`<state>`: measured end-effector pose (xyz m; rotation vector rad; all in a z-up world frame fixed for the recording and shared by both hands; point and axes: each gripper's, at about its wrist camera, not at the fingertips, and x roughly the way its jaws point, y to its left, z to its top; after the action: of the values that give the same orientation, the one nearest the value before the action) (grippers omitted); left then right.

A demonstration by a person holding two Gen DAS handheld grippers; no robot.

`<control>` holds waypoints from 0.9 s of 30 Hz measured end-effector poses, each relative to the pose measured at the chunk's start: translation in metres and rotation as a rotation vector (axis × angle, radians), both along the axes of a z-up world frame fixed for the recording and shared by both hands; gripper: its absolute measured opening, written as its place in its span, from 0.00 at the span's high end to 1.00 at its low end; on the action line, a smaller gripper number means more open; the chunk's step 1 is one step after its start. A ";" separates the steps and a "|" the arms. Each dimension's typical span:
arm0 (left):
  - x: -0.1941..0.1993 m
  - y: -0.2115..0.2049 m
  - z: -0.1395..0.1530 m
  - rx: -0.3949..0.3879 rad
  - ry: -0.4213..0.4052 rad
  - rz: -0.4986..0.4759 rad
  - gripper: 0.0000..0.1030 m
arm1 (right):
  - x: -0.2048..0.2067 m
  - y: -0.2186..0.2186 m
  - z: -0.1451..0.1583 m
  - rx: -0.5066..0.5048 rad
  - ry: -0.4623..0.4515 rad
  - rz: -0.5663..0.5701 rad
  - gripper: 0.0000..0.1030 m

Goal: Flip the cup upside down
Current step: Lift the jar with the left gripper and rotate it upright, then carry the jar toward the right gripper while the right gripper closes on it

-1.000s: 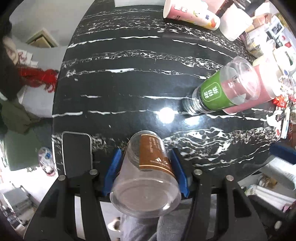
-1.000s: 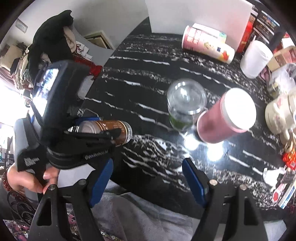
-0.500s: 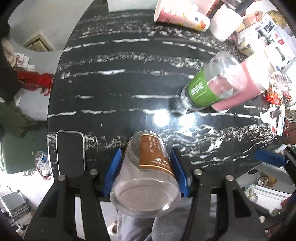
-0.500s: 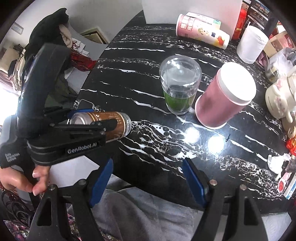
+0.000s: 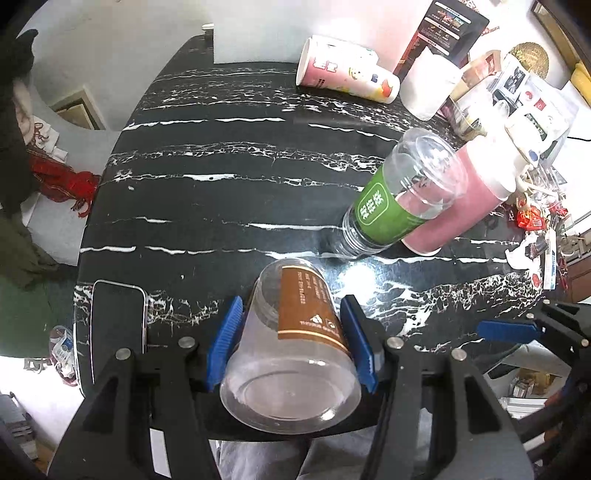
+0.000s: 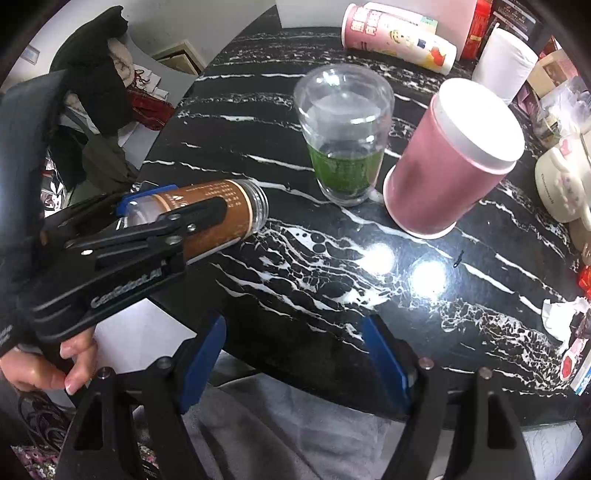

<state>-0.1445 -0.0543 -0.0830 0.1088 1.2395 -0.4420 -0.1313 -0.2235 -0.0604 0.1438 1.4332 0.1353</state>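
My left gripper (image 5: 291, 332) is shut on a clear plastic cup with a brown label (image 5: 295, 332). The cup lies roughly on its side, wide mouth toward the camera and narrow base pointing out over the near edge of the black marble table (image 5: 221, 184). The right wrist view shows the same cup (image 6: 229, 214) held horizontal above the table's left front corner by the left gripper (image 6: 177, 221). My right gripper (image 6: 295, 354) is open and empty at the table's front edge; one of its blue pads shows in the left wrist view (image 5: 506, 326).
A clear cup with a green label (image 6: 343, 136) and a pink cup (image 6: 454, 158) stand upside down mid-table. A pink printed cup (image 6: 399, 33) lies on its side at the back beside a white cup (image 6: 502, 62). A phone (image 5: 118, 321) lies at the front left. Clutter lines the right edge.
The left gripper has tilted up and drawn back a little with the cup still in it, so more of the table's far side shows. The right gripper has shifted slightly and stays open.
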 end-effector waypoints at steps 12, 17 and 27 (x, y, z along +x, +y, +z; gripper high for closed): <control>-0.014 0.009 -0.037 0.016 0.095 0.029 0.49 | 0.000 -0.001 -0.017 0.006 -0.003 0.007 0.25; -0.016 0.007 -0.039 0.017 0.085 0.011 0.49 | -0.002 -0.005 -0.022 0.007 0.009 -0.003 0.25; -0.009 0.003 -0.033 0.040 0.113 0.017 0.43 | -0.003 -0.008 -0.018 0.007 0.005 -0.009 0.25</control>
<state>-0.1535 -0.0515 -0.1156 0.1088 1.3598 -0.4136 -0.1340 -0.2315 -0.0784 0.1558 1.4375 0.1327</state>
